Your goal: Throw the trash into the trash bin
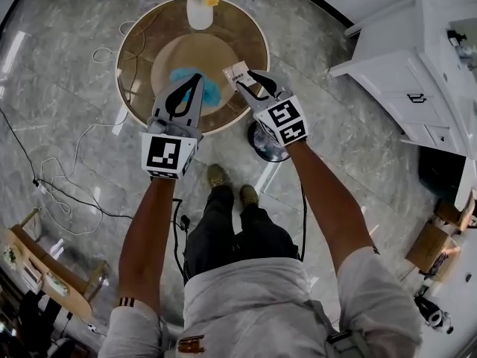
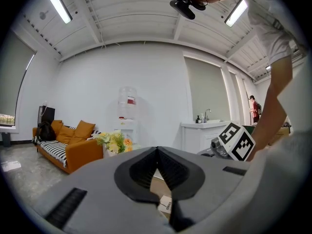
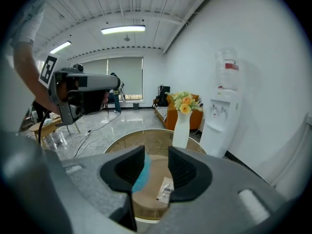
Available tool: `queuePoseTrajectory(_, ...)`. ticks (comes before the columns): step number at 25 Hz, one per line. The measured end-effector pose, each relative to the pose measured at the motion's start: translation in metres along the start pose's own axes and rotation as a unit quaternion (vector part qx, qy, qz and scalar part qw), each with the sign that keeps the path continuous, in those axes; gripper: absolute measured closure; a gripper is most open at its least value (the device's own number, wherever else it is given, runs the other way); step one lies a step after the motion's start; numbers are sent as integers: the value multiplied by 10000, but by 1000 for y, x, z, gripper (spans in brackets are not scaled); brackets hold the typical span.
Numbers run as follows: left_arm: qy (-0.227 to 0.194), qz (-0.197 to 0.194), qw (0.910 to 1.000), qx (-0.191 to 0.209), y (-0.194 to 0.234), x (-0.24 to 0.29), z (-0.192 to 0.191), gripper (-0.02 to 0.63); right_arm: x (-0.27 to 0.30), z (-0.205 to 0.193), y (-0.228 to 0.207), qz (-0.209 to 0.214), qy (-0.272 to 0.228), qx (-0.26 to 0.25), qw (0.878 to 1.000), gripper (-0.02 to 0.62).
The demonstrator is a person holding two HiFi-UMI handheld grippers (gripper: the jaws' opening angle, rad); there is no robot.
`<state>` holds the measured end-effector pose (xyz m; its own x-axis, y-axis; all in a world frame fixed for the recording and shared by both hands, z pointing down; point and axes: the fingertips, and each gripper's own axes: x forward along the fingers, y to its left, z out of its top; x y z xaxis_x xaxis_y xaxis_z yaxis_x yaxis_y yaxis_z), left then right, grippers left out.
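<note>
On table (image 1: pixel 246 36): one blue wad (image 1: pixel 213 92), one packet (image 1: pixel 237 71), one vase (image 1: pixel 199 10)
Left gripper (image 1: pixel 197 77): pressed together
Right gripper (image 1: pixel 247 80): spread

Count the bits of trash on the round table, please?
2. A blue crumpled wad lies partly under the left gripper; a small white packet lies just right of it in the head view. The gripper may hide more.

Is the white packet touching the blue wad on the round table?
Apart. The right gripper view shows a strip of bare round table between the white packet and the blue wad.
</note>
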<state>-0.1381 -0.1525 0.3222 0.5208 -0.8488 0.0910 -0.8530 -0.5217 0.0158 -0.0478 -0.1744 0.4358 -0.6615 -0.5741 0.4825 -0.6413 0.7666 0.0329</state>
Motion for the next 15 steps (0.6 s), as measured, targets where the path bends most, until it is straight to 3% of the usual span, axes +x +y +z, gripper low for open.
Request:
queuePoseTrajectory(10, 174, -408, 9990, -86, 13, 28, -40, 607, 54, -63, -23, -378, 752, 474, 9953, 412)
queuePoseTrajectory(15, 281, -502, 9983, -45, 24, 36, -61, 607, 80, -99, -28, -370, 1216, 606, 9900, 391)
